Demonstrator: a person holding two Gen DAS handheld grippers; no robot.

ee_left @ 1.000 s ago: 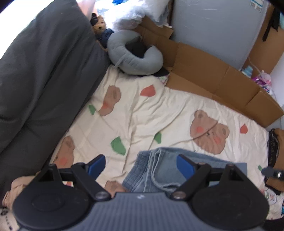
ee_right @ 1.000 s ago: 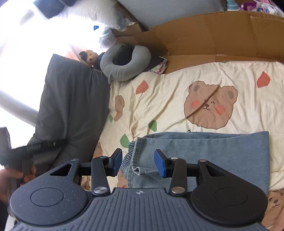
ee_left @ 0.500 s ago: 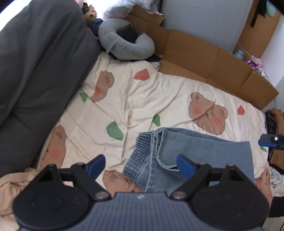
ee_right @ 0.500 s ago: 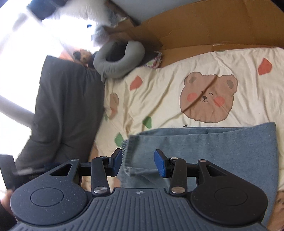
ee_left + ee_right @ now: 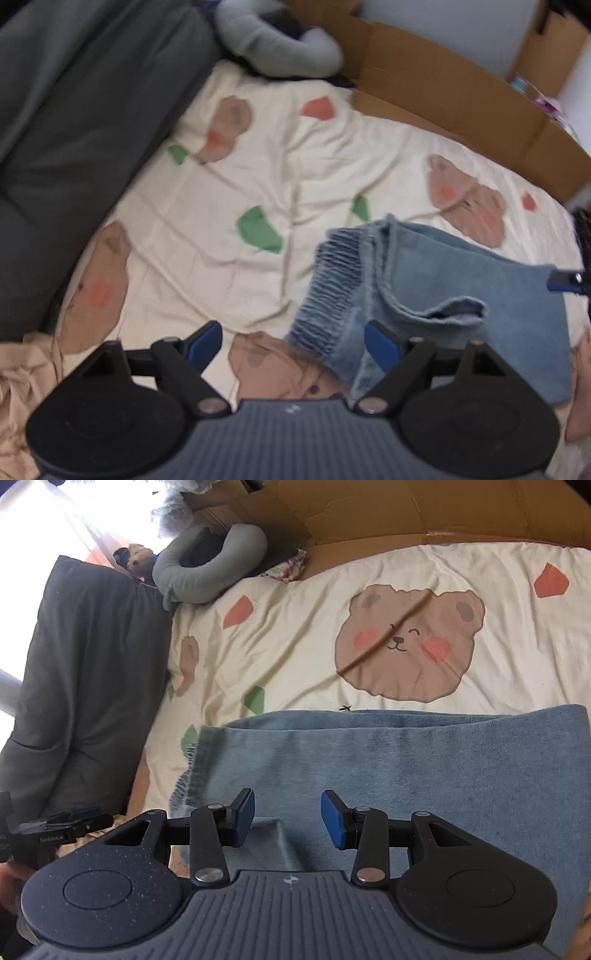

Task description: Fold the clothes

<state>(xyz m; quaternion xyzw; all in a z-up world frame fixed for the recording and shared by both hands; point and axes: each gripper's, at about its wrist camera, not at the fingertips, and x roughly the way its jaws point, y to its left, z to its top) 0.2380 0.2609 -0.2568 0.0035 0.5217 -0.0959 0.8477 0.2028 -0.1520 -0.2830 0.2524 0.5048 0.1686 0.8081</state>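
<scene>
Since a second ago both open, empty grippers, left (image 5: 293,343) and right (image 5: 287,818), have closed in over the folded jeans (image 5: 424,295) on the bear-print sheet (image 5: 258,177), suggesting another fold or smoothing, though motion blur and gripper bodies hide the near edge.
</scene>
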